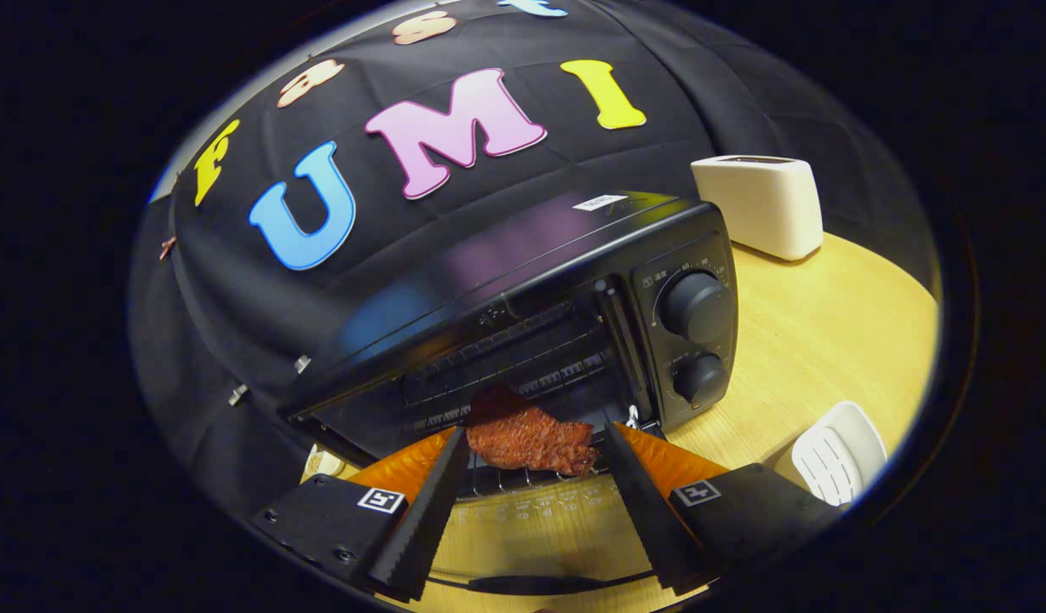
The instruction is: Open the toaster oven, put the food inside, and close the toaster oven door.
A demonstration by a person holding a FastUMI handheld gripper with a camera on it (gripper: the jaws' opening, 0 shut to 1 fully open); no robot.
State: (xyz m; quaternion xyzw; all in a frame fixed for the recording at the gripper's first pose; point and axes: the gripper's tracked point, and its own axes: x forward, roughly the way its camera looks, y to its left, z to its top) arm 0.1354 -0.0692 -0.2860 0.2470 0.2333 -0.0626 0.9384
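Note:
The black toaster oven (523, 281) stands on the wooden table with its door (531, 519) folded down flat toward me; the door's handle (531, 585) is nearest to me. A reddish-brown piece of meat (527, 438) lies on the wire rack at the oven's mouth, partly inside. My gripper (536, 432) is open over the lowered door, one fingertip on each side of the meat. The left fingertip is at the meat's edge. A small gap shows between the right fingertip and the meat.
Two round knobs (698, 306) sit on the oven's right panel, close to my right finger. A white toaster (757, 204) stands behind the oven to the right. A white slotted object (838, 451) lies on the table (830, 340) beside my right finger.

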